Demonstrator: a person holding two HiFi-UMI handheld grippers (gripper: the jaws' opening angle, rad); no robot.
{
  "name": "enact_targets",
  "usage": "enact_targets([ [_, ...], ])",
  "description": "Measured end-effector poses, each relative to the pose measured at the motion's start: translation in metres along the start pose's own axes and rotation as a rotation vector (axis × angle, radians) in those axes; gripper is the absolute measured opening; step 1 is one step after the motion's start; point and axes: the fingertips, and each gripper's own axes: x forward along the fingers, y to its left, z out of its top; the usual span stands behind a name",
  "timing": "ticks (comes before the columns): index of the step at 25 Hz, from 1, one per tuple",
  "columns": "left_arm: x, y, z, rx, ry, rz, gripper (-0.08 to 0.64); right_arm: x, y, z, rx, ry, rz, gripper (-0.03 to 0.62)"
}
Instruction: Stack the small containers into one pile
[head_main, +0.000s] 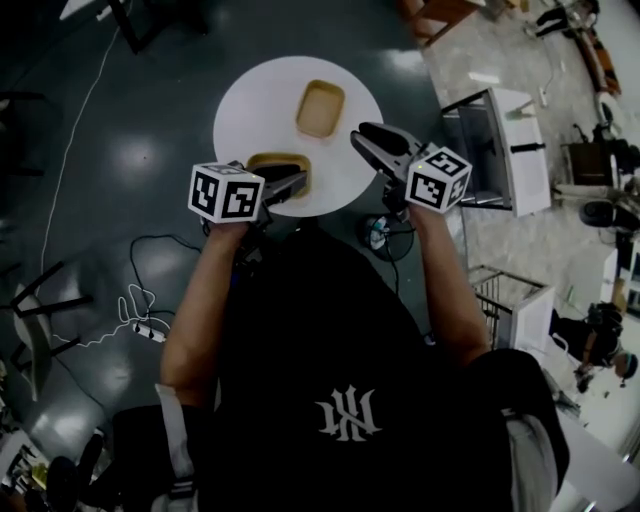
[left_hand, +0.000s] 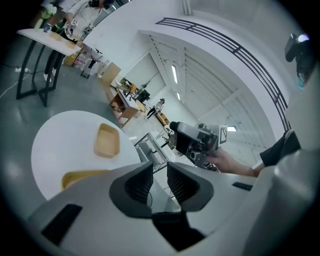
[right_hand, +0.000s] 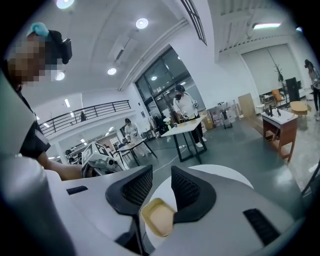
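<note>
Two small containers lie apart on the round surface (head_main: 245, 100), far container (head_main: 320, 108) and near container (head_main: 278, 162). Nothing stacked yet. Left claw (head_main: 288, 183) and right claw (head_main: 370, 142) both gape, empty, above them.

A round white table (head_main: 250, 110) stands on a glossy dark floor (head_main: 120, 160). A white power strip (head_main: 147, 332) with a looping cable lies on the floor, well apart from the table. A white wire-frame cart (head_main: 505, 150) stands beside the table. Farther off, a person in white (right_hand: 186, 106) stands at a black-legged work table (right_hand: 189, 129).
</note>
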Motion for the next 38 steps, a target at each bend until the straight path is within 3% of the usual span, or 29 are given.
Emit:
enact_targets([
  [4,-0.024,0.004,0.009,0.034,-0.073,0.007,0.089,0.002,0.02,-0.004,0.061,-0.056,-0.032,0.12],
  [10,-0.045,0.013,0.01,-0.01,-0.184,0.039,0.087,0.002,0.038,-0.036,0.002,0.015,-0.032,0.121],
  [14,-0.031,0.009,0.018,-0.087,-0.253,0.019,0.084,-0.014,0.011,-0.035,0.005,0.02,-0.073,0.121],
  [18,-0.014,0.026,0.026,-0.133,-0.28,0.083,0.083,-0.003,-0.028,-0.015,-0.027,0.044,-0.075,0.121],
  [23,0.023,0.037,0.033,-0.267,-0.343,0.118,0.083,0.022,-0.062,0.007,-0.114,0.142,-0.009,0.121],
  [28,0.058,0.061,0.03,-0.419,-0.423,0.232,0.086,0.042,-0.101,0.022,-0.157,0.242,0.086,0.121],
  [38,0.082,0.117,0.017,-0.69,-0.623,0.476,0.104,0.113,-0.176,-0.014,-0.275,0.54,0.224,0.121],
])
